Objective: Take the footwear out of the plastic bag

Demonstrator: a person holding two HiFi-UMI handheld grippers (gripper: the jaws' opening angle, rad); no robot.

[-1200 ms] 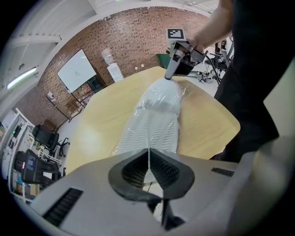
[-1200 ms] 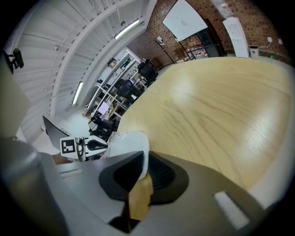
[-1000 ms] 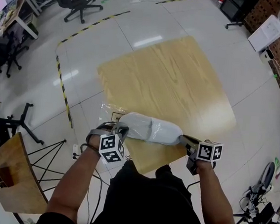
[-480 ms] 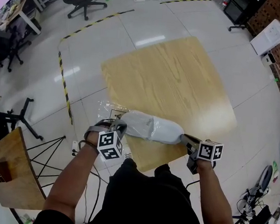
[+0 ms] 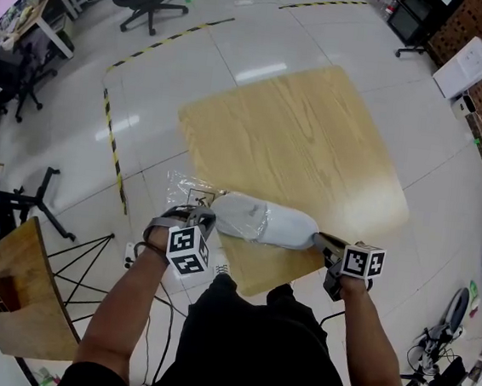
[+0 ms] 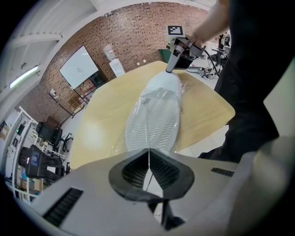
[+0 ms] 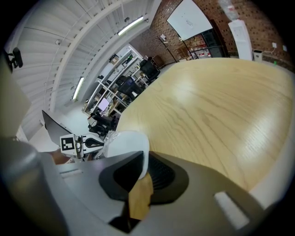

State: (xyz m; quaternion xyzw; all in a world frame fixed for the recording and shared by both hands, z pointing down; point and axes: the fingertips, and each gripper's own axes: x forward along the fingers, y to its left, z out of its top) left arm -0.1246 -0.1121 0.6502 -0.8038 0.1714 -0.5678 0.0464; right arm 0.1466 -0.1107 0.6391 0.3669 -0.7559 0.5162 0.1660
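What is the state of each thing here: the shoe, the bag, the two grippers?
shoe, held between both grippers, partly inside the plastic bag
plastic bag, crumpled, around the shoe's left part
left gripper, shut on the plastic bag
right gripper, shut on the shoe's bare end

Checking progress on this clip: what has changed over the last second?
The left tool, shut on the plastic bag, eased slightly away from the right tool, seemingly tugging the film off the shoe. Unchanged: the right tool clamps the shoe's end, and the shoe is partly bagged at the table edge.
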